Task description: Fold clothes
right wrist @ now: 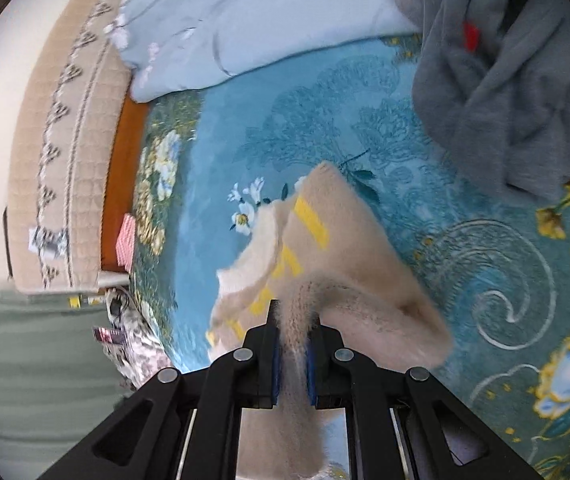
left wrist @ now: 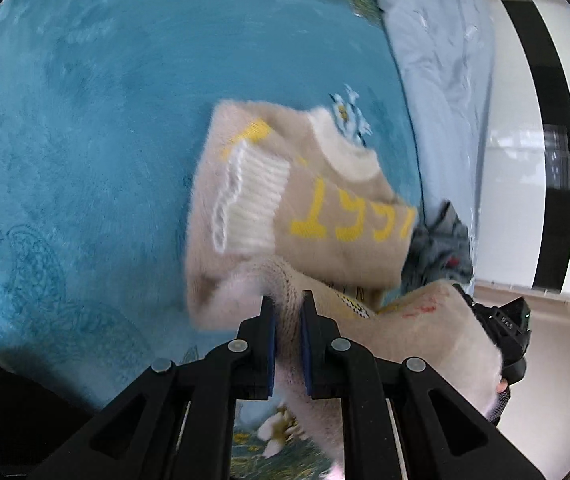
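Note:
A beige fuzzy sweater [left wrist: 305, 200] with yellow lettering and white ribbed cuffs lies partly folded on the blue bedspread [left wrist: 85, 140]. My left gripper [left wrist: 288, 304] is shut on a beige fold of it at its near edge. The other gripper [left wrist: 505, 328] shows at the right, behind the same fabric. In the right wrist view, my right gripper [right wrist: 295, 312] is shut on a fold of the sweater [right wrist: 337, 240], which hangs lifted above the bedspread [right wrist: 245, 120]. The frames are motion blurred.
A grey fleece garment [right wrist: 517, 92] lies crumpled at the upper right; it also shows in the left wrist view [left wrist: 441, 248]. A pale blue duvet [right wrist: 225, 20] lies at the bed's far side. A beige quilted headboard [right wrist: 57, 160] and a white wall bound the bed.

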`<state>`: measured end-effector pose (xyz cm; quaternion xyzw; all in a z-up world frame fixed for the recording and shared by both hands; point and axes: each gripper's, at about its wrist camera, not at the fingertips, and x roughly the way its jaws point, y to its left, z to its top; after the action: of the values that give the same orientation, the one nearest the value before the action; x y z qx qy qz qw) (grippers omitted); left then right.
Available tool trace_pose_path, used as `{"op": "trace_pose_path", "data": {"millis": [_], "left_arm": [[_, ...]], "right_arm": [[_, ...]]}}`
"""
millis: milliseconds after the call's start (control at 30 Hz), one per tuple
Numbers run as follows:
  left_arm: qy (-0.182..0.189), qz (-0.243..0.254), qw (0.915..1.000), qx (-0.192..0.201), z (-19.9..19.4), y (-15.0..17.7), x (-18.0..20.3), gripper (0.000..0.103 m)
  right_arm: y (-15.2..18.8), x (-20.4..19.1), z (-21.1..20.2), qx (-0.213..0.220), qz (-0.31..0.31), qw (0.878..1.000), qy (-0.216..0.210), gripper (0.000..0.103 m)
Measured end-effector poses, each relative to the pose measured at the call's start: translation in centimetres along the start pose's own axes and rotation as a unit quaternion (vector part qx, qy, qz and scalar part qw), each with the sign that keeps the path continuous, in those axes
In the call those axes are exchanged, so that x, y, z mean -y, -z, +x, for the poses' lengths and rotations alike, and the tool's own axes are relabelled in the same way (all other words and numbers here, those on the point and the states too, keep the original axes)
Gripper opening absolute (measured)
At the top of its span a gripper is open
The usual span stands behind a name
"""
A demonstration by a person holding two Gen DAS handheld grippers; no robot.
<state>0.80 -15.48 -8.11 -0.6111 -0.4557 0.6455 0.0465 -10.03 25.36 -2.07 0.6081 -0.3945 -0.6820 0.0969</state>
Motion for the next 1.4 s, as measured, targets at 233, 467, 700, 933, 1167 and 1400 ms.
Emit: {"op": "trace_pose_path", "data": {"millis": [233,467,700,933,1167,1400], "left_arm": [[0.041,-0.075,0.9963,-0.011,1.0,-1.6,-2.6,0.012],[0.071,-0.114,0.9908,-0.02,1.8,-2.6,-4.0,0.015],[0.102,-0.142,0.9841,-0.031,1.9,-3.1,-5.1,0.017],[0.098,-0.14,0.9852,0.01,0.2,-3.9,-6.6,0.023],[0.119,-0.134,0.982,0.059,-0.2,-3.7,-7.9,0.023],[0.099,-0.07,0.9861,0.114,-0.1,-3.2,-7.3,0.024]], "right_arm": [[-2.2,1.0,4.3,-0.012,0.075,0.997,-0.017,0.014],[-3.2,1.4,6.1,-0.018,0.095,0.995,0.0,0.014],[-4.1,1.8,5.4,-0.017,0.121,0.993,-0.008,0.028],[-5.0,2.1,3.2,0.007,0.111,0.994,-0.002,0.041],[-3.9,3.4,2.5,0.029,0.082,0.996,0.013,0.042],[-2.3,3.5,3.1,0.058,-0.001,0.995,0.078,0.049]]}}
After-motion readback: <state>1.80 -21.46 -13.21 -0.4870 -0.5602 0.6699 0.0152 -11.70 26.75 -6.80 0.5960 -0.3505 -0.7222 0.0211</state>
